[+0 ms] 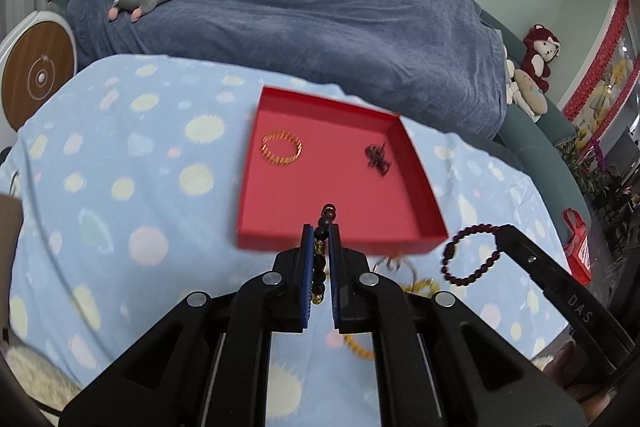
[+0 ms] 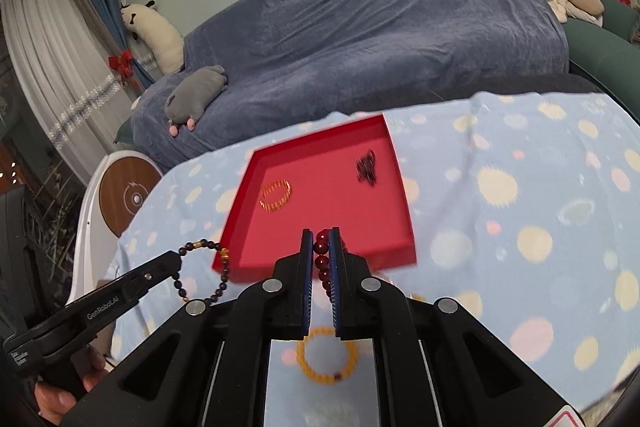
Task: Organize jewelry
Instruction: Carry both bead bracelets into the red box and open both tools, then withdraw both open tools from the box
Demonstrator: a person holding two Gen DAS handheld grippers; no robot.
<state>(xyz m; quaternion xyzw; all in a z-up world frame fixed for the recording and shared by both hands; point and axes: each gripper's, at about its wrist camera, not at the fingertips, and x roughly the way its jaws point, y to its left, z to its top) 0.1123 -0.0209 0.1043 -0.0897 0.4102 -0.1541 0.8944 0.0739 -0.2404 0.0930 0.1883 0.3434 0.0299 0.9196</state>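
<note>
So your left gripper (image 1: 321, 241) is clamped on a dark beaded bracelet (image 1: 322, 227) with a few gold beads, the loop hanging between the pads, and your right gripper (image 2: 321, 241) is pinched on a dark red beaded bracelet (image 2: 322, 259) the same way. The red tray (image 1: 416, 187) sits straight ahead of both, its near rim just past the fingertips, on the spotted blue cloth (image 1: 120, 167). Inside it, a gold bangle (image 1: 282, 148) lies ahead to the left and a black tangled piece (image 1: 376, 159) ahead to the right. A yellow beaded bracelet (image 2: 326, 355) lies on the cloth under your right gripper.
</note>
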